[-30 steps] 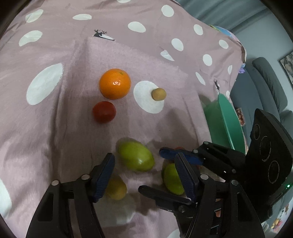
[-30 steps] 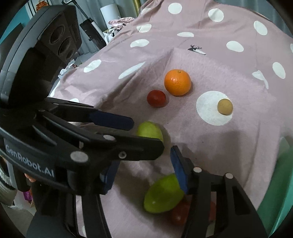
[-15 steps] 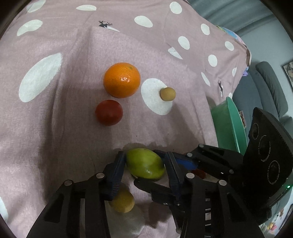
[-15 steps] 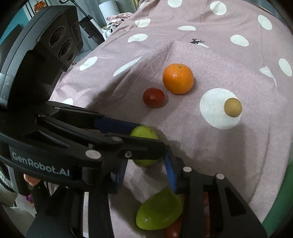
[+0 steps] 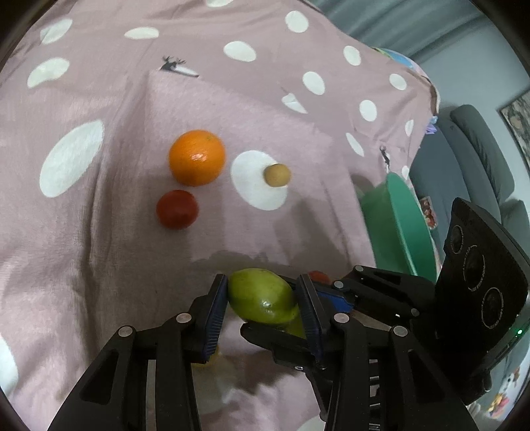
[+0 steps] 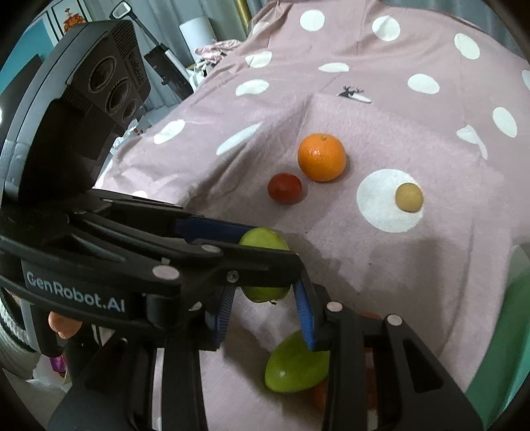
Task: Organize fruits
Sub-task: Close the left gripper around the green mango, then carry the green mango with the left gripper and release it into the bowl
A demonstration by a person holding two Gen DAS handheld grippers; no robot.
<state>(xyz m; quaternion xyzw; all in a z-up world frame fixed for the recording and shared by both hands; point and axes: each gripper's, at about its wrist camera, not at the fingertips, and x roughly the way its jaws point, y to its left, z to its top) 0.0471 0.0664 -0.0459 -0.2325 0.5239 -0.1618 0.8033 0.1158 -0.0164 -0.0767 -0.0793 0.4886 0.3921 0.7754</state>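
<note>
My left gripper (image 5: 261, 303) is shut on a green mango (image 5: 261, 295) low over the pink dotted cloth (image 5: 99, 232). The same mango (image 6: 265, 240) shows in the right wrist view behind the left gripper's fingers (image 6: 212, 228). My right gripper (image 6: 265, 318) is open and empty, just above a second green fruit (image 6: 294, 368). An orange (image 5: 197, 157), a red fruit (image 5: 177, 209) and a small tan fruit (image 5: 277, 174) lie further off on the cloth.
A green bowl (image 5: 407, 225) stands at the cloth's right edge. A small red fruit (image 5: 318, 275) peeks out behind the right gripper's fingers. A grey sofa (image 5: 477, 155) is at the far right. Clutter stands beyond the cloth's left edge (image 6: 195, 30).
My left gripper moved forward over the green mango and shut on it. The right gripper narrowed a little and stays open above the second green fruit.
</note>
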